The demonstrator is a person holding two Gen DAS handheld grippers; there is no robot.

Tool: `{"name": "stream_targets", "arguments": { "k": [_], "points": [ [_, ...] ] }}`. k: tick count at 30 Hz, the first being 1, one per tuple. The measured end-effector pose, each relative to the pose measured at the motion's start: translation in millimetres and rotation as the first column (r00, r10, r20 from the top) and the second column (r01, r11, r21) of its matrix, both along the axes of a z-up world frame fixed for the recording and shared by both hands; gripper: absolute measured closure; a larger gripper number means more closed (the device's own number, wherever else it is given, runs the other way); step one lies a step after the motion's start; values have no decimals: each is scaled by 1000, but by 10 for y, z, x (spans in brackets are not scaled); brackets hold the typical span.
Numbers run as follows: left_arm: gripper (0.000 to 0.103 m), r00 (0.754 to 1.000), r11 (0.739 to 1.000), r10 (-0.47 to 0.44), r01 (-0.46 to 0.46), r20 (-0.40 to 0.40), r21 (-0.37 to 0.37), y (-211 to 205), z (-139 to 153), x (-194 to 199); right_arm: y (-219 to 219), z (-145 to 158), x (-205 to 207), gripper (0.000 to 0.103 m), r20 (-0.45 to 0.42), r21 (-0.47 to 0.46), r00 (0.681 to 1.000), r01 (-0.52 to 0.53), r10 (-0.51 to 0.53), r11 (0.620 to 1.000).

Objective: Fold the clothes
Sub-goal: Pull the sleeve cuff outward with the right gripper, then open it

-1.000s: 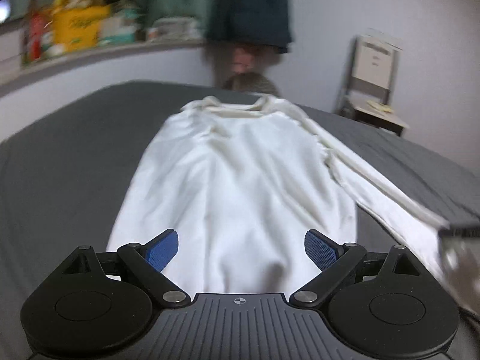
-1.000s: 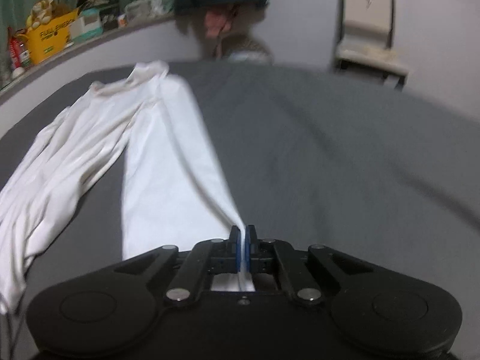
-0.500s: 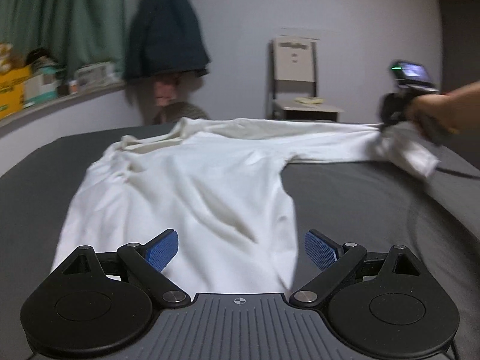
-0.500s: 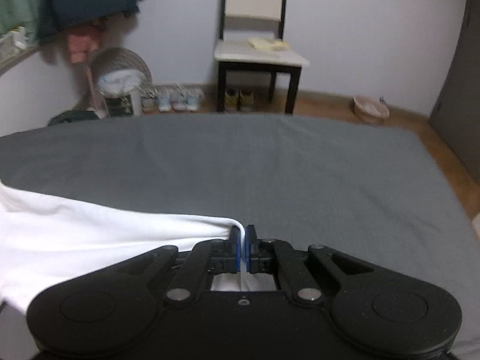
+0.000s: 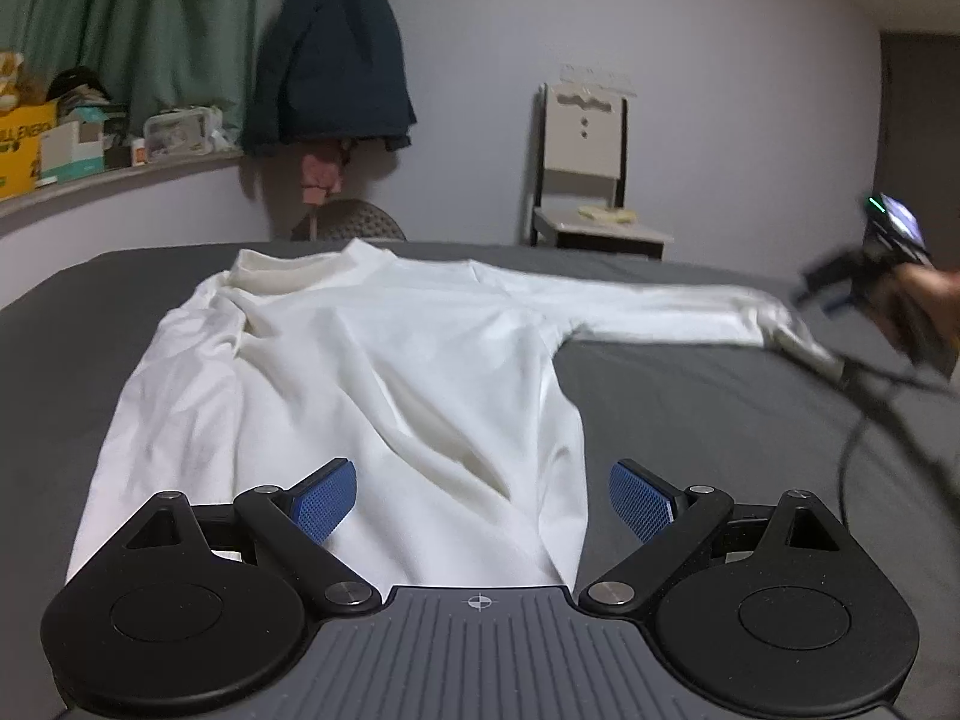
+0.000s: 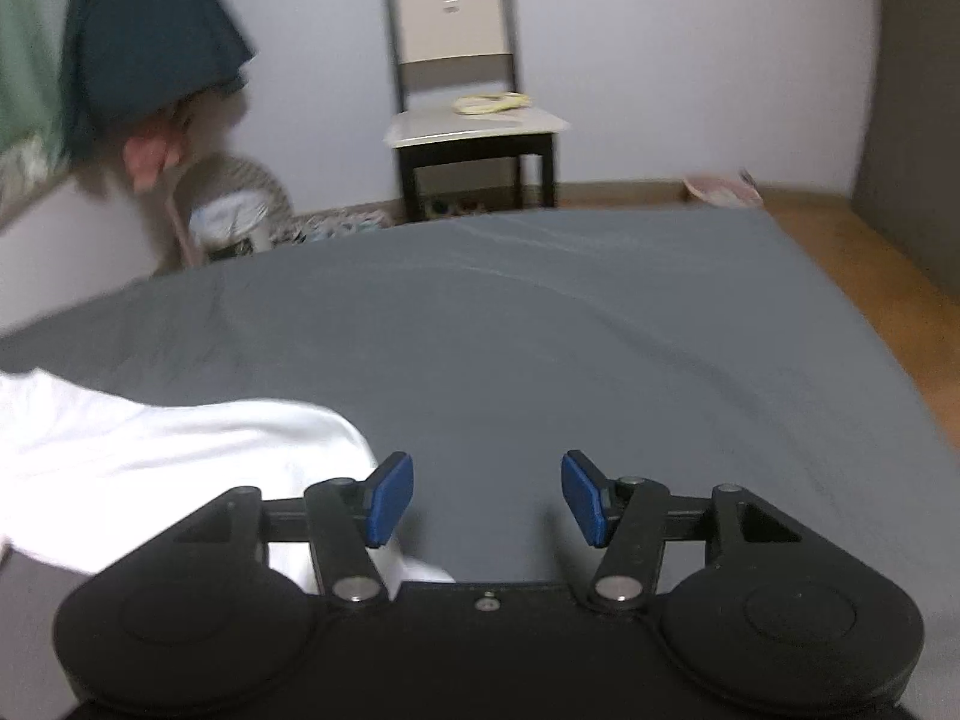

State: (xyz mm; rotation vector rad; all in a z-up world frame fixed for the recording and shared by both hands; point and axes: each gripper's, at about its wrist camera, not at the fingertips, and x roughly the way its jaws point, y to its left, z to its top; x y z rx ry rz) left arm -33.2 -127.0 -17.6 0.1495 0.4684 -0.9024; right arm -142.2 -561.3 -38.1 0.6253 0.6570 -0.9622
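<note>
My right hand-held gripper (image 6: 487, 498) has just released the sleeve (image 5: 660, 309); its jaws now stand apart, empty. The white shirt (image 5: 360, 396) lies spread on the bed (image 6: 600, 330), sleeve extended sideways. Left hand-held gripper (image 5: 483, 501) open above the hem.

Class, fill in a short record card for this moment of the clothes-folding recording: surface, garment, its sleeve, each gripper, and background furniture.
surface: grey bed sheet
garment: white long-sleeved shirt, spread flat, collar at the far end
sleeve: one sleeve stretched out sideways across the sheet
left gripper: open, hovering over the shirt's near hem
right gripper: open, holding nothing; the cuff lies beside its left finger
background: chair against the wall, dark jacket hanging, green curtain
</note>
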Motion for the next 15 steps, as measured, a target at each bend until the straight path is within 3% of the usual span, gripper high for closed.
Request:
{"name": "stream_targets", "arguments": {
  "k": [5,8,10,12,15],
  "points": [
    [9,1000,999,23,-23,-3,-29,48,43,-48,133,-26,-695,60,134,69,990,30,-39,997],
    [9,999,999,32,-32,-9,-19,30,0,-55,181,-133,-702,60,206,103,978,12,-33,995],
    [9,999,999,33,-33,-1,-3,8,-28,-56,218,-158,-611,61,182,71,983,16,-29,997],
    [9,999,999,30,-30,11,16,-19,-55,-60,211,-139,-471,96,126,36,992,0,-4,999],
    [9,999,999,28,-29,28,42,-48,-78,-50,196,23,-371,96,52,-76,998,50,-47,996]
  ]
}}
